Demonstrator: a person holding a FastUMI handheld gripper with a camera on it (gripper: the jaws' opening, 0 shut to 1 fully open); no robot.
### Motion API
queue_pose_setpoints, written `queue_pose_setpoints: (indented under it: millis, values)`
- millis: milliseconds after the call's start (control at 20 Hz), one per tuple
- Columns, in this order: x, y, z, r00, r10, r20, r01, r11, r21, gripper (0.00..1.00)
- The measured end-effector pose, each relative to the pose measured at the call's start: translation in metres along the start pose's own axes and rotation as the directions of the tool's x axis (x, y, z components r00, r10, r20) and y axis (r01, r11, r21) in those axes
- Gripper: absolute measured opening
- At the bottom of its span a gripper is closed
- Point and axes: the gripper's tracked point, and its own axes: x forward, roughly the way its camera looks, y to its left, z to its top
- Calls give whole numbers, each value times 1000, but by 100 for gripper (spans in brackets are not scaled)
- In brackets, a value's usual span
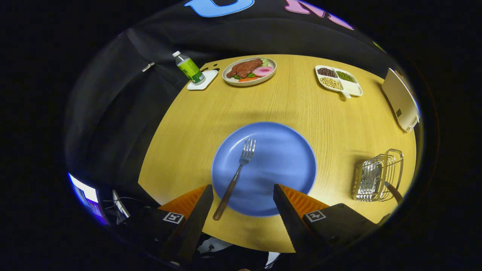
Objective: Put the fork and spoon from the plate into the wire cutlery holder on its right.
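Observation:
A blue plate [286, 162] lies on the yellow wooden table, just ahead of my fingers. A fork [236, 177] with a brown handle rests on the plate's left half, tines pointing away, its handle end hanging over the near rim. My gripper [243, 192] is open above the near rim, and the fork's handle lies between the fingers, nearer the left one; neither touches it. The wire cutlery holder [378, 175] stands to the right of the plate, with a brown handle [393, 192] sticking out of it.
At the far side of the table stand a green-labelled bottle [189, 67] on a white coaster, a plate of food [249, 70] and a divided white dish of beans [338, 79]. A white device [401, 99] sits at the right edge. The table's near edge runs just under my fingers.

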Motion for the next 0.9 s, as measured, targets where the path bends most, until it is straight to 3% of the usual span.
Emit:
queue_pose_setpoints:
  millis: [300, 450, 500, 700, 750, 900]
  values:
    - [45, -1, -23, 992, -26, -127, 41, 992, 118, 97]
    - [55, 5, -31, 986, -20, -164, 44, 989, 144, 74]
    - [57, 10, -30, 985, -14, -173, 41, 987, 156, 71]
    - [60, 17, -39, 976, 0, -216, 42, 981, 191, 33]
    - [60, 17, -39, 976, 4, -216, 40, 979, 200, 19]
    - [57, 19, -39, 975, 72, -209, -25, 975, 219, 12]
